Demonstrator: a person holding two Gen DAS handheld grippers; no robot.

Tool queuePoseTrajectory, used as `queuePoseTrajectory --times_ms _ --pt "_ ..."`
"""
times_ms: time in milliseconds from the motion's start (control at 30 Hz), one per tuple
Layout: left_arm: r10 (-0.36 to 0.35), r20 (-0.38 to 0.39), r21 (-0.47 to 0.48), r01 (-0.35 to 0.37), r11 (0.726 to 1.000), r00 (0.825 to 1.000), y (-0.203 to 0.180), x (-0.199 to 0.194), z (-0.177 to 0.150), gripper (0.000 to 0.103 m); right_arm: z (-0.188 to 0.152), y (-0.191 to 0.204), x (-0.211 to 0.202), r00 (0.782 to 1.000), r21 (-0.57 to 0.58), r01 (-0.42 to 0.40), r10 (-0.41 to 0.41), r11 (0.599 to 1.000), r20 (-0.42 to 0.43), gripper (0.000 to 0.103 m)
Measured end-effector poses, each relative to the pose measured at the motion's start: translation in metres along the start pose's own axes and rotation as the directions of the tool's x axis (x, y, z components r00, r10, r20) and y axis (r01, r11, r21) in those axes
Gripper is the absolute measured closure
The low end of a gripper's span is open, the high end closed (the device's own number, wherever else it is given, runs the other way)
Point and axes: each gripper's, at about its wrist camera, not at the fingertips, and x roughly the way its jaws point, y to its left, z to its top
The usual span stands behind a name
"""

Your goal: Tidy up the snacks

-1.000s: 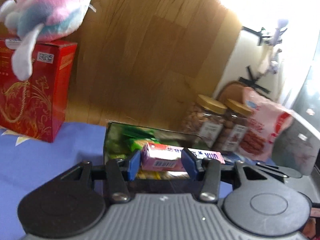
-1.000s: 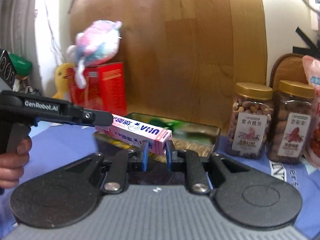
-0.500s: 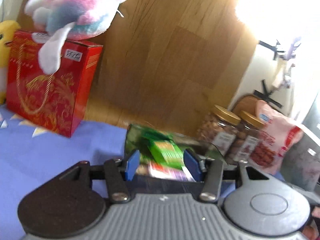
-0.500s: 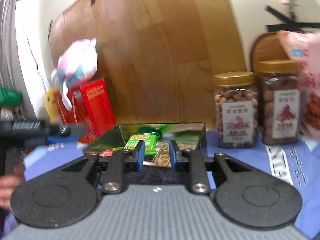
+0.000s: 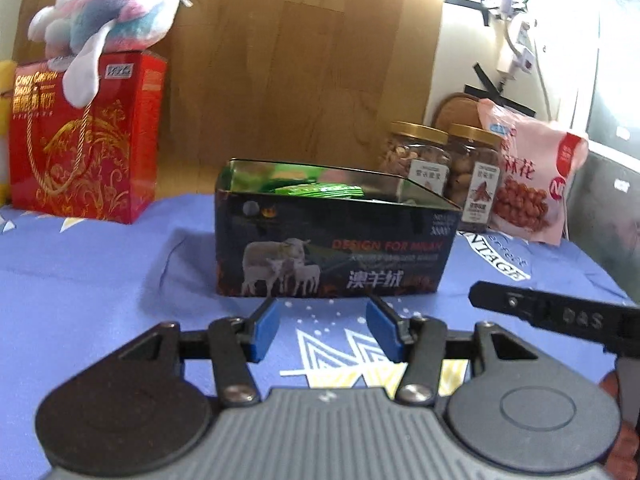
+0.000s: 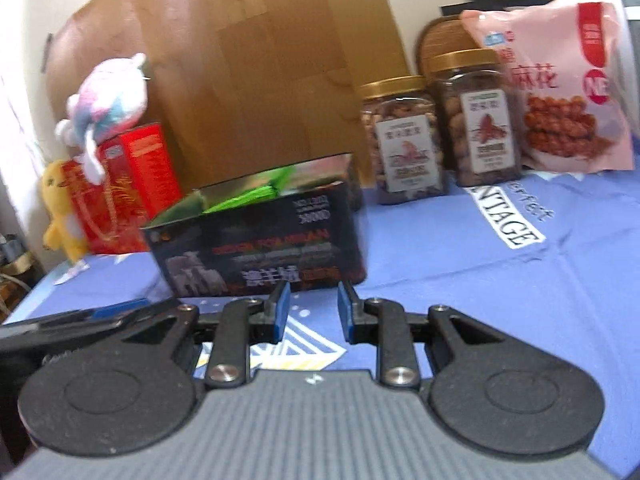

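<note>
Facing the dark tin's [image 5: 332,248] front wall, both jaws apart and empty over bare blue cloth [image 5: 100,280]

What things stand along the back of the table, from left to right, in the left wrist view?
Red gift box with the plush toy on top → dark tin box → first nut jar → second nut jar → pink snack bag.

Open dark tin [image 5: 332,256] upright on blue cloth, green packets [image 5: 320,191] inside.
</note>
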Motion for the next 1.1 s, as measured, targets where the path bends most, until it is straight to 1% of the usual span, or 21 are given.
queuePoseTrajectory --times_ms 167,300,467,600,867,967,1100 --pt "0.012 0.019 0.025 -0.012 1.0 1.0 -0.005 -0.003 -0.001 0.054 -0.011 -0.002 0.008 0.995 0.019 0.102 -0.102 0.995 -0.02 0.074" --pt "0.003 0.021 0.029 -0.003 1.0 1.0 -0.007 -0.004 -0.001 0.054 -0.012 -0.005 0.008 0.989 0.04 0.145 -0.144 0.989 -0.019 0.074" --pt "0.009 0.028 0.027 -0.009 1.0 1.0 -0.008 -0.005 0.0 0.054 -0.013 -0.007 0.007 0.987 0.05 0.16 -0.16 0.986 -0.02 0.074" --pt "0.011 0.032 0.024 -0.012 1.0 0.999 -0.007 -0.006 0.0 0.054 -0.013 -0.007 0.005 0.987 0.058 0.162 -0.162 0.985 -0.013 0.074" --pt "0.017 0.023 0.056 -0.019 0.998 1.0 -0.011 -0.003 -0.003 0.054 -0.013 -0.005 0.006 0.989 0.043 0.148 -0.147 0.988 -0.023 0.074" --pt "0.016 0.012 0.059 -0.017 0.998 1.0 -0.011 -0.001 -0.004 0.054 -0.014 -0.006 0.004 0.991 0.047 0.13 -0.129 0.99 -0.022 0.073" --pt "0.016 -0.003 0.064 -0.016 0.998 1.0 -0.012 0.002 -0.005 0.054 -0.016 -0.001 0.001 0.996 0.031 0.092 -0.091 0.995 -0.023 0.069"
